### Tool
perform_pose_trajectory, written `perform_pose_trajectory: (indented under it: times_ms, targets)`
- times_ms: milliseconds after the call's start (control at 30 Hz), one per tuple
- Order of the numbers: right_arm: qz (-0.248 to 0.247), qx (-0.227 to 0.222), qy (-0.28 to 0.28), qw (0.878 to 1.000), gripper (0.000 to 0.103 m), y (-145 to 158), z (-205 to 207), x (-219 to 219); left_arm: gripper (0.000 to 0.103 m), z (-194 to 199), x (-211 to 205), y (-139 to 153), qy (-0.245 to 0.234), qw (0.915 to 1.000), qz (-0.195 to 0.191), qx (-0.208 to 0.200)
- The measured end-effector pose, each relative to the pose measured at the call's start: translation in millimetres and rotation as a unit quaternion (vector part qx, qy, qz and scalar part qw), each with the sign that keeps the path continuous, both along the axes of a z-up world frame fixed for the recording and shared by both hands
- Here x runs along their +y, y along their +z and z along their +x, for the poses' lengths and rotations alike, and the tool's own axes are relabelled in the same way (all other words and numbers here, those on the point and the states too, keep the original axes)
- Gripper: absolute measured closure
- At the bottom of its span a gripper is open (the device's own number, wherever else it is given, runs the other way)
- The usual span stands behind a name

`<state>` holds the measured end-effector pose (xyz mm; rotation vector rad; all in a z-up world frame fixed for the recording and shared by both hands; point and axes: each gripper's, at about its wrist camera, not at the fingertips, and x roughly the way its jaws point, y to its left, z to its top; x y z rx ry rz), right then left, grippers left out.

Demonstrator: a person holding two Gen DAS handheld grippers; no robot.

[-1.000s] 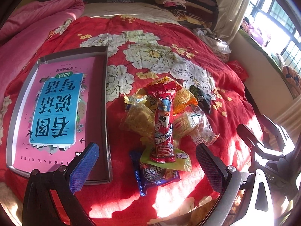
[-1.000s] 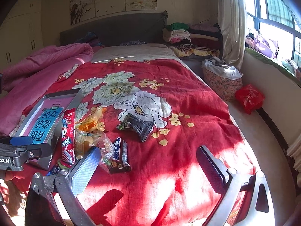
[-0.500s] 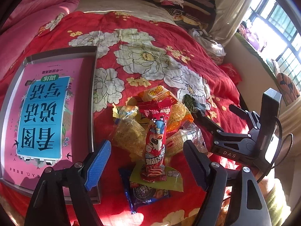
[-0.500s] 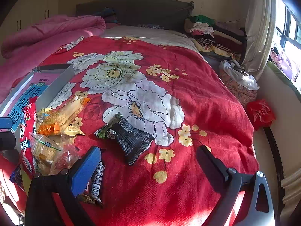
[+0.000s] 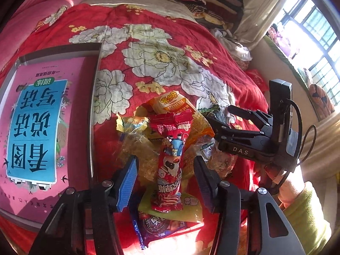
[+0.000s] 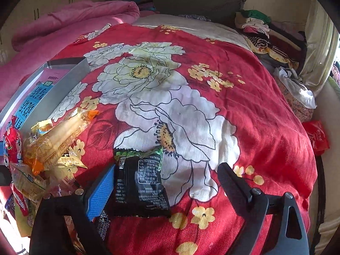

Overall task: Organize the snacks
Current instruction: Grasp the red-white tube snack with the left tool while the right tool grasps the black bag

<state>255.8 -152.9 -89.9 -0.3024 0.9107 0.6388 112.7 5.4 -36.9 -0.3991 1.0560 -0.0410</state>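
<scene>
Now both jaws are closing. The left hand-held gripper (image 5: 165,178) stands narrow around the long red snack packet (image 5: 170,165) on top of the snack pile (image 5: 148,148) on the bed (image 5: 170,63), pads not yet touching. The right hand-held gripper (image 6: 165,187) stands wider, its left pad beside the black packet (image 6: 140,187). Likely risks: the pads snagging neighbouring wrappers, or the black packet sliding off-centre. The tray (image 5: 93,106) waits left.
</scene>
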Motion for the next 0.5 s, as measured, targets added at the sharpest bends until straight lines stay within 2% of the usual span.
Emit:
perform_pose_trajectory:
  times_ms: [33, 100, 233, 300, 433, 500]
  targets:
    - [0.008, 0.011, 0.001, 1.0, 0.024, -1.7, 1.5, -0.1, 0.05, 0.9, 1.2, -1.1, 0.0, 1.0, -0.003, 0.001]
    - [0.026, 0.03, 0.0, 0.999, 0.037, -5.0, 2.3, -2.1, 0.054, 2.9, 2.0, -2.6, -0.001, 1.0, -0.009, 0.003]
    - [0.06, 0.053, -0.009, 0.997, 0.051, -8.4, 0.0, -12.4, 0.057, 8.1, 2.2, -4.7, 0.001, 0.9999, -0.013, 0.005]
    - [0.078, 0.061, -0.018, 0.995, 0.062, -8.2, -1.1, -20.5, 0.062, 10.8, 1.8, -4.7, -0.002, 0.9999, -0.014, 0.003]
    - [0.131, 0.068, -0.051, 0.988, 0.067, -2.1, -5.5, -40.1, 0.084, 14.0, 2.3, -5.2, -0.007, 0.9998, -0.016, -0.001]
    - [0.147, 0.06, -0.068, 0.985, 0.069, 3.5, -10.2, -49.5, 0.085, 13.1, 4.0, -5.1, -0.006, 0.9997, -0.022, -0.005]
